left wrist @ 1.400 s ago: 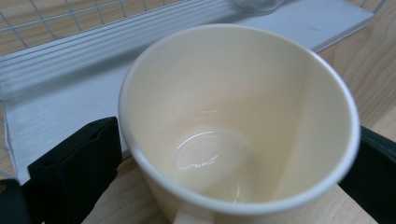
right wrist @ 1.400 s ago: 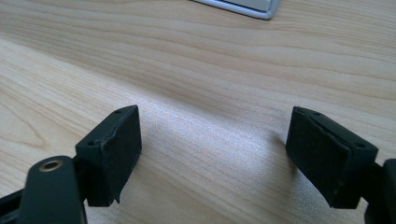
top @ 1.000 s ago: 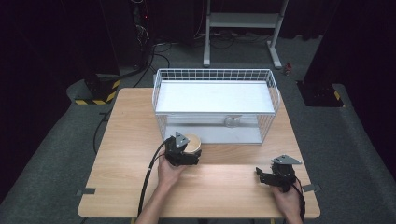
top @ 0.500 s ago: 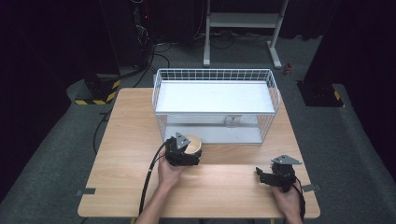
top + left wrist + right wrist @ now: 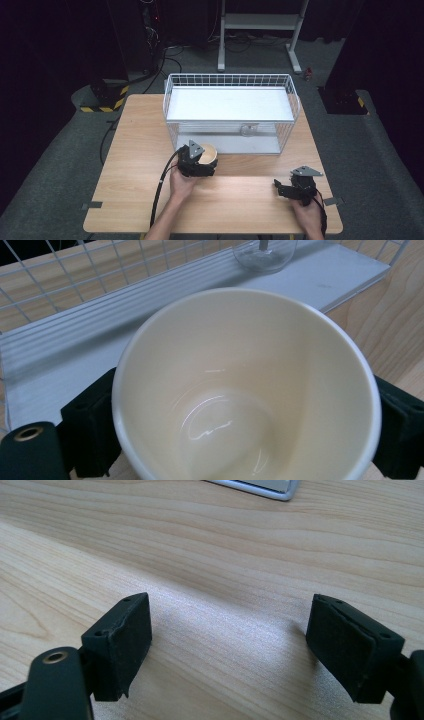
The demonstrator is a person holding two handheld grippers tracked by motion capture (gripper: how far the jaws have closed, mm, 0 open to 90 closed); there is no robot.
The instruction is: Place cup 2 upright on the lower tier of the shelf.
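A cream cup [image 5: 209, 152] stands just in front of the white wire basket [image 5: 230, 80], left of the table's middle. My left gripper [image 5: 204, 161] is shut on it. In the left gripper view the cup [image 5: 245, 390] is empty, and a black pad [image 5: 90, 427] presses on each side of its wall. Whether the cup rests on the wood or hangs just above it I cannot tell. My right gripper [image 5: 281, 190] lies near the table's front right corner. Its jaws stand wide apart over bare wood in the right gripper view [image 5: 230, 640], holding nothing.
The basket holds a white board [image 5: 227, 104] and a clear glass [image 5: 246, 131] near its front wall; the glass [image 5: 265, 252] also shows beyond the cup. A black cable [image 5: 159, 190] trails from the left gripper to the front edge. A metal stand [image 5: 260, 22] is behind the table.
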